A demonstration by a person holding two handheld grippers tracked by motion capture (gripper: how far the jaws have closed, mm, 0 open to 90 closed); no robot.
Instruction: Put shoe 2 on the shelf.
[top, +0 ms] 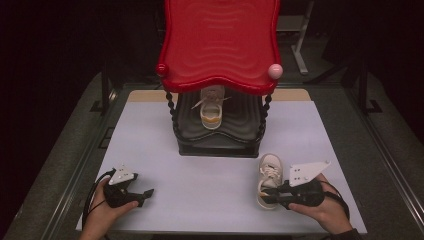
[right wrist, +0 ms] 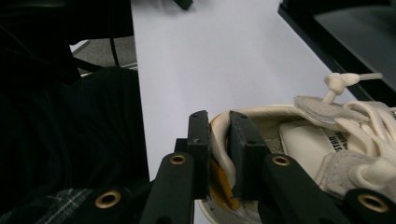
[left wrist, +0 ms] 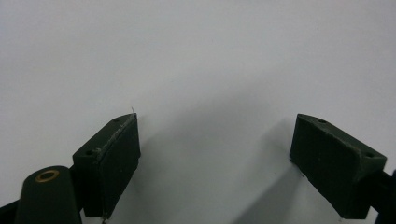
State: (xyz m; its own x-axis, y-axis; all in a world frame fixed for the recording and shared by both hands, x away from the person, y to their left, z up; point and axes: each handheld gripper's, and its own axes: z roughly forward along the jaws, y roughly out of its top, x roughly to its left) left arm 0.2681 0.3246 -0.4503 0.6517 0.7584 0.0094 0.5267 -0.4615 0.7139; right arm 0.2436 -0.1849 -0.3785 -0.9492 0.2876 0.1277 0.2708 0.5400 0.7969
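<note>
Cream leather, the sneaker lies on the table just in front of the red-roofed shoe rack, off the rack's right front corner, its heel toward the person. Its mate already sits on the rack's dark lower shelf, so I judge one shoe placed and this one still to be lifted across. The right gripper has its jaws drawn narrow, pinching the heel collar, one pad inside, one outside. Well left of the rack's front, the left gripper rests with jaws wide, holding nothing.
</note>
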